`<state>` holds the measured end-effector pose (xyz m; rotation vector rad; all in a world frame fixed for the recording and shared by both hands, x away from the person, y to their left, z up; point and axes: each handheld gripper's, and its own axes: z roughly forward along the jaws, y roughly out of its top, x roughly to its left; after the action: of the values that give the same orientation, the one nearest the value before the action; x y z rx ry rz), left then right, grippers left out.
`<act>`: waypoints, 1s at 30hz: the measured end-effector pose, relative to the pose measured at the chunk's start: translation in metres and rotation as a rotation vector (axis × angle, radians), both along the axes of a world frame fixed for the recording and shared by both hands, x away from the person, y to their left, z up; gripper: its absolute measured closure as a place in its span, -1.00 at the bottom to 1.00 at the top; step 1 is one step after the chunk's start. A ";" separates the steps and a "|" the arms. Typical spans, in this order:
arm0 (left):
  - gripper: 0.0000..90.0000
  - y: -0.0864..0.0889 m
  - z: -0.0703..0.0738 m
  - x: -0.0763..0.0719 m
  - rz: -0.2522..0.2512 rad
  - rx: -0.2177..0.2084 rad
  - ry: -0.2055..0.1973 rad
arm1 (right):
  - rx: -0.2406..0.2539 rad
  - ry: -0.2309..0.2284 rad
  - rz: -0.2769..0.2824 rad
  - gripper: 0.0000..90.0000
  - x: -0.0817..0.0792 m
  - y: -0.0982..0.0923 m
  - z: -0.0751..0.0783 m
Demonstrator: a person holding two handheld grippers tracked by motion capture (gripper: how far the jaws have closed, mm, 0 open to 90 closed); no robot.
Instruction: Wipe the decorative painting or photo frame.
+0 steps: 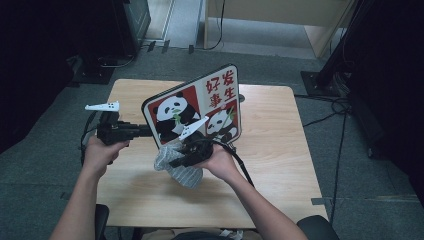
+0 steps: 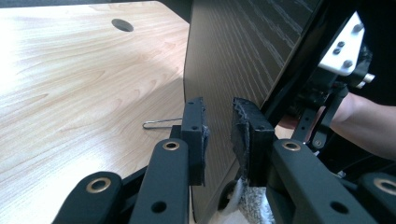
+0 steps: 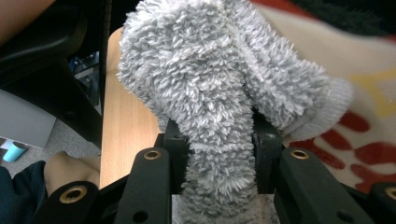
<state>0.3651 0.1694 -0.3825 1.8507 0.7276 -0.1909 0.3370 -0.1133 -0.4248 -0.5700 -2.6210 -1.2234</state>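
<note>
Here the wooden worktop (image 1: 280, 150) takes up the middle of the high view, with grey carpet around it and a round cable hole (image 2: 122, 24) showing in its surface in the left gripper view. Above it, a panda board (image 1: 195, 107) is held tilted, its printed face turned toward the person: red panels with two pandas and red characters on a pale ground. In the left gripper view its back (image 2: 233, 60) is dark with a fine wood-grain pattern.

The left hand-held gripper (image 1: 145, 131) comes in level from the left side and meets the board at its left edge. In the left gripper view the two black jaws stand either side of that edge, pinching the board between their pads (image 2: 195, 135). A thin wire clip (image 2: 161, 123) lies on the worktop just beyond the jaws.

The grey fluffy cloth (image 1: 179, 165) hangs below the board's lower edge, in front of the person and above the near part of the worktop. The right hand-held gripper (image 1: 175, 162) is pressed together on it: in the right gripper view the fleecy pile (image 3: 219, 93) bulges up between the two jaws and spreads out above them, one ribbed hem (image 3: 338, 100) lying against the board's printed face. The right hand (image 1: 220, 160) holds this tool just under the board, close to the lower panda.

A white three-cornered plate (image 1: 102, 106) sits on top of the left tool.
</note>
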 end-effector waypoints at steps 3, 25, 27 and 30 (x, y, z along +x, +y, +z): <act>0.67 0.000 0.000 0.000 -0.001 0.000 0.002 | -0.007 0.007 0.001 0.49 -0.001 -0.001 -0.005; 0.67 -0.001 0.000 -0.001 0.004 0.003 -0.001 | -0.041 0.067 0.012 0.48 -0.008 -0.004 -0.040; 0.65 -0.001 0.000 -0.001 0.006 0.007 -0.003 | -0.041 0.068 0.010 0.48 -0.008 -0.005 -0.042; 0.62 -0.001 0.000 0.000 0.008 0.014 -0.006 | -0.044 0.077 0.009 0.49 -0.009 -0.006 -0.041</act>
<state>0.3646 0.1684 -0.3825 1.8606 0.7341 -0.1755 0.3278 -0.1190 -0.4658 -0.6001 -2.5886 -1.1210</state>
